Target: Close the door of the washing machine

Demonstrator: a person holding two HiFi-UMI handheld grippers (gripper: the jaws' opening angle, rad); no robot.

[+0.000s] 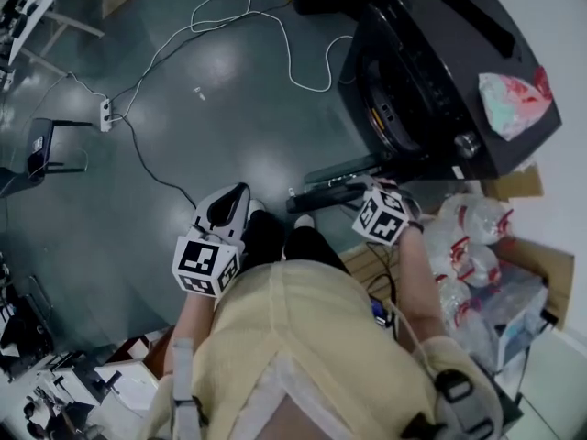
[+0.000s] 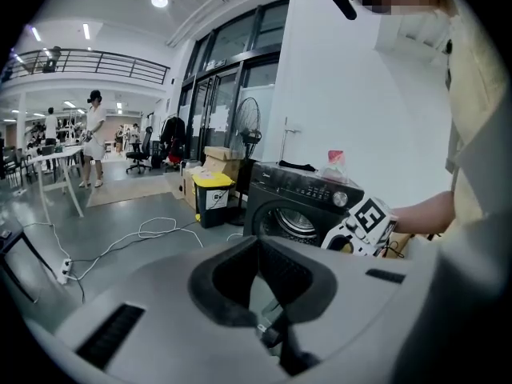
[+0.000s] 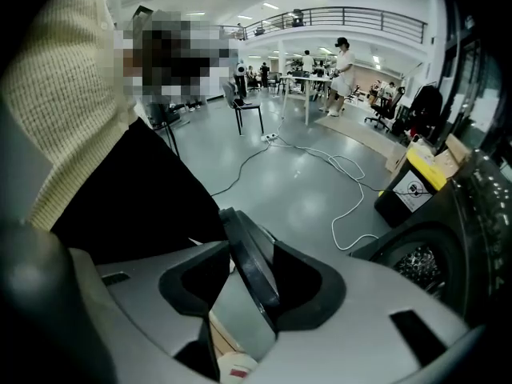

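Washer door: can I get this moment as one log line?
door: open, off washer | right gripper: jaws apart, door rim between | left gripper: open, empty | step: closing not done

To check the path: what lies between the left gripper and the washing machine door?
Head view: the person's legs and shoes stand between the left gripper and the open door.

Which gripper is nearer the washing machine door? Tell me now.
Right. The right gripper has the rim of the door between its jaws; the left gripper hangs off to the side, apart from it.
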